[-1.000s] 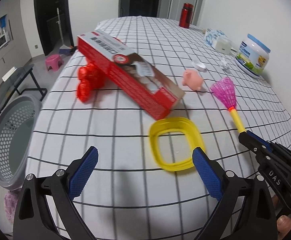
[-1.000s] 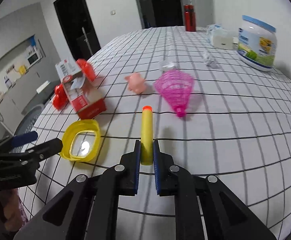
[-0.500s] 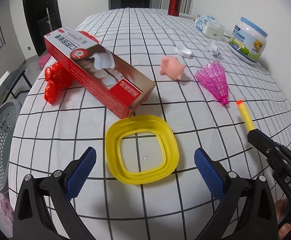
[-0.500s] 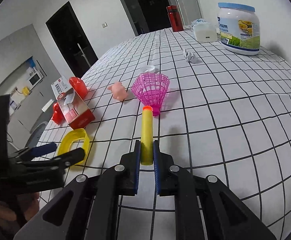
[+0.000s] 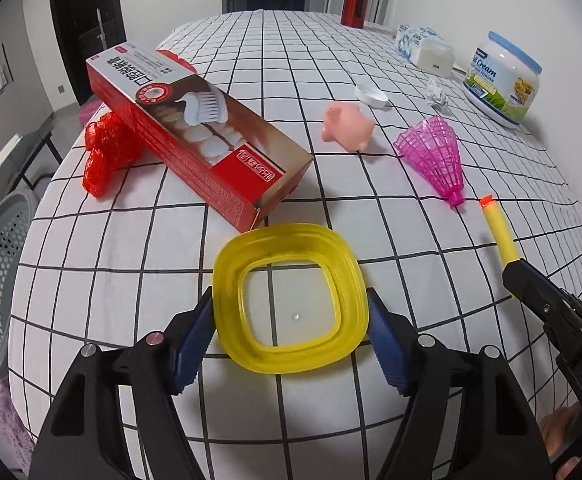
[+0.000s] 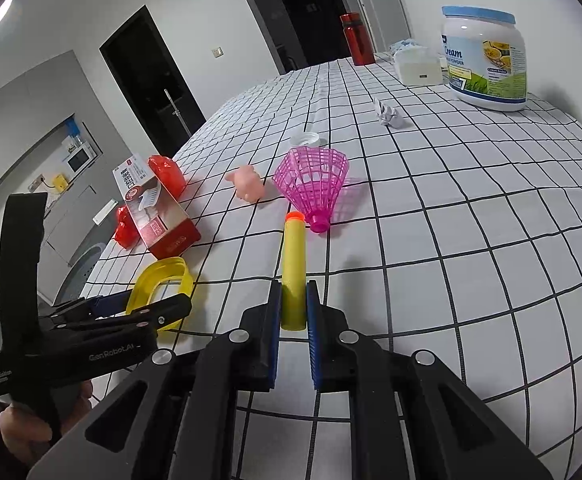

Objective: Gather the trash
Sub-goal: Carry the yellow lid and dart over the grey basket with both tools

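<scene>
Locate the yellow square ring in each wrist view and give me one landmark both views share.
Left wrist view: the yellow square ring lies low in the centre, between the blue pads of the left claw, whose jaws have just been closing.
Right wrist view: the ring shows at lower left, partly behind the left claw.
Shared landmark: the red box, just beyond the ring.

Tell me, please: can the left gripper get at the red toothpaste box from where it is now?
Probably not at once. The left gripper has just been closing, its pads at the yellow lid, which lies between it and the red toothpaste box. Nothing else blocks the way.
</scene>
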Available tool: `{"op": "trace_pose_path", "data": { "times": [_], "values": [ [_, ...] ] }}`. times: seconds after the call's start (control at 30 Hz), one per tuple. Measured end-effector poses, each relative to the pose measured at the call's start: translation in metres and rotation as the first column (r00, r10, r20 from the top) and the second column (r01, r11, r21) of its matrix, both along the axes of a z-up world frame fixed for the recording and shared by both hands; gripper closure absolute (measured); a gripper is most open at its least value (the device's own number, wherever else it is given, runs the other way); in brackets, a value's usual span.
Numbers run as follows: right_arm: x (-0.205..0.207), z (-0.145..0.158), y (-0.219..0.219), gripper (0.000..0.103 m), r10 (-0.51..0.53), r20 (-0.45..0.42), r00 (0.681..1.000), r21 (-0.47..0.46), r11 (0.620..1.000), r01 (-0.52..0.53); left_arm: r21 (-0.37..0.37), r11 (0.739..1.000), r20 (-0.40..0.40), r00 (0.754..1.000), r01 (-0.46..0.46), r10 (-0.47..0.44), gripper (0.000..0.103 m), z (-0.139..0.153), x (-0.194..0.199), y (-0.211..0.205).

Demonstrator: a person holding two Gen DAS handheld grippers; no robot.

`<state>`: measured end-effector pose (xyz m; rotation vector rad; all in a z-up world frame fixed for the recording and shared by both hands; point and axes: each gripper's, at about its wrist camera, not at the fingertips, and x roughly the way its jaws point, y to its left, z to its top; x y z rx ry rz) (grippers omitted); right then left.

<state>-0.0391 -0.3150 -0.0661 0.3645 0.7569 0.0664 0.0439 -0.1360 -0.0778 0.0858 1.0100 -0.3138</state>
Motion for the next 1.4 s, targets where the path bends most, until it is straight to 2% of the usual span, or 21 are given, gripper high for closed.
{"op": "trace_pose_path", "data": {
  "times": [0.1, 0.37, 0.57, 0.8, 0.97, 1.13, 1.4],
  "values": [
    [0.001, 0.000, 0.001, 0.091, 0.012, -0.006, 1.000, -0.003, 1.000, -0.012, -0.005, 1.000, 0.008, 1.000, -0.008, 0.008, 0.033, 0.004, -0.002, 0.006],
    [0.003, 0.004, 0.016, 0.091, 0.039, -0.029, 0.999, -0.009, 0.999, -0.039, -0.008, 1.000, 0.100, 0.995, -0.020, 0.021, 0.033, 0.031, -0.013, 0.028],
    [0.008, 0.021, 0.048, 0.091, 0.083, -0.014, 0.996, -0.031, 0.996, -0.084, -0.010, 0.999, 0.157, 0.987, -0.039, 0.040, 0.033, 0.047, -0.017, 0.060],
    [0.029, 0.037, 0.101, 0.091, 0.160, -0.001, 0.987, -0.050, 0.986, -0.160, -0.031, 0.997, 0.177, 0.981, -0.075, 0.079, 0.033, 0.058, -0.011, 0.108],
    [0.052, 0.039, 0.148, 0.091, 0.253, -0.012, 0.967, -0.019, 0.967, -0.254, -0.033, 0.992, 0.199, 0.972, -0.121, 0.125, 0.033, 0.065, -0.003, 0.153],
    [0.076, 0.047, 0.203, 0.091, 0.350, -0.018, 0.937, -0.050, 0.935, -0.350, -0.051, 0.984, 0.183, 0.967, -0.169, 0.176, 0.033, 0.063, 0.008, 0.197],
    [0.111, 0.055, 0.274, 0.091, 0.463, -0.028, 0.886, -0.064, 0.884, -0.464, -0.023, 0.963, 0.187, 0.945, -0.269, 0.269, 0.033, 0.052, 0.018, 0.258]
  ]
}}
